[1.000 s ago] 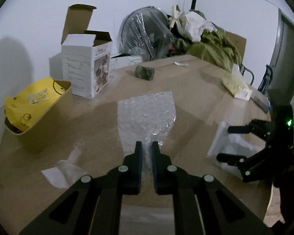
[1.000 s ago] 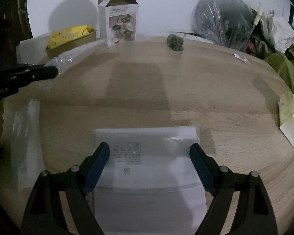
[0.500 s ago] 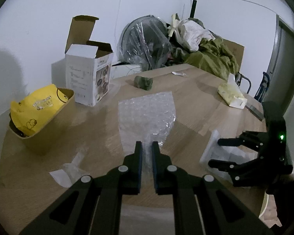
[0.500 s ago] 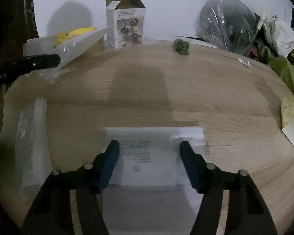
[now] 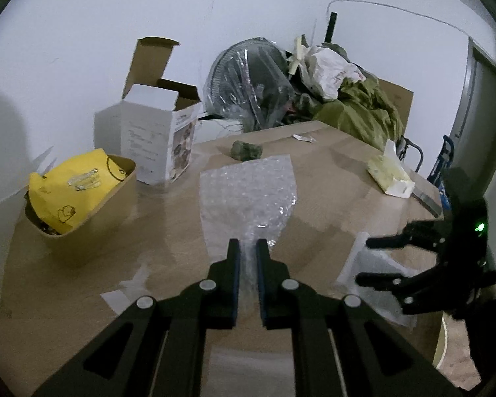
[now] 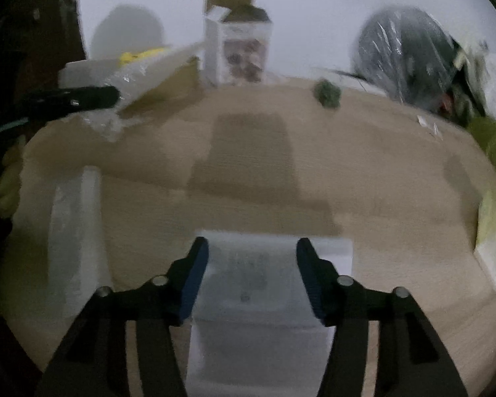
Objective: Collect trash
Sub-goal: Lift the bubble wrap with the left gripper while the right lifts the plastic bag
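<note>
A sheet of bubble wrap (image 5: 248,195) is being pinched in the left tool (image 5: 247,258), lifted above the wooden surface (image 5: 330,178). A white plastic bag (image 6: 264,274), lying at the surface's near edge, is being straddled by the half-spread right tool (image 6: 252,258).

Bare table (image 6: 396,178) ahead; carton (image 5: 155,142) and basket (image 5: 92,228) crowd the far-left edge.

Bubble wrap (image 5: 248,195) juts ahead over the counter (image 5: 330,178). Paper bowl (image 5: 92,221) sits left, open carton (image 5: 155,145) just behind it. Plastic bag (image 6: 264,284) lies on the counter's near edge, tissue pack (image 5: 390,173) far right.
</note>
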Available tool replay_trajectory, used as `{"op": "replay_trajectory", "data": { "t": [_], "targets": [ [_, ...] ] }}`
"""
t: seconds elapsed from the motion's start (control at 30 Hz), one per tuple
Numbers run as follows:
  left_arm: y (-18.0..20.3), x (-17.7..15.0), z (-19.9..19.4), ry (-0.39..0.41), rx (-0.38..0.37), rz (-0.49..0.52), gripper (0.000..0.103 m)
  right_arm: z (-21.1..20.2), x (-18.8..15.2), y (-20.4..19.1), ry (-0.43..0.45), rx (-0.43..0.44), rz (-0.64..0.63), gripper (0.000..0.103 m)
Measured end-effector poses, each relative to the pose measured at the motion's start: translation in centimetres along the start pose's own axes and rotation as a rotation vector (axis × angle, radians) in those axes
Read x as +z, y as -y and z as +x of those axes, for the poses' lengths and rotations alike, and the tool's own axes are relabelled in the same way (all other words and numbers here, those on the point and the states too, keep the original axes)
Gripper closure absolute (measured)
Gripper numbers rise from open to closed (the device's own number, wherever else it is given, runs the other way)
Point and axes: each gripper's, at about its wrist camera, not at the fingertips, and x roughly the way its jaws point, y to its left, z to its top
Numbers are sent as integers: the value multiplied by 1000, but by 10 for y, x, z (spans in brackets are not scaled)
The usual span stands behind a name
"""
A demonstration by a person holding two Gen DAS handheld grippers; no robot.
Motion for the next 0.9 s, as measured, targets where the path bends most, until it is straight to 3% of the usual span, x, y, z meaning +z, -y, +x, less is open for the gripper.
{"op": "replay_trajectory", "data": {
  "t": [0.1,0.23,0.33,0.4,0.67,0.9],
  "targets": [
    [-2,1,-3,9,10,-7,95,-4,12,0,-3,26,-129,45],
    [-6,0,-3,6,20,-17,95,3,21,-3,-57,115,-301,44],
    [-8,0,-3,1,29,-23,95,13,21,-6,-103,166,-390,37],
    [-10,0,-2,0,35,-26,95,20,20,-7,-140,187,-436,37],
    [-14,-2,4,-18,48,-28,95,37,21,-2,-215,261,-520,37],
    [-14,-4,9,-34,50,-25,95,40,19,9,-204,309,-526,37]
  ]
}}
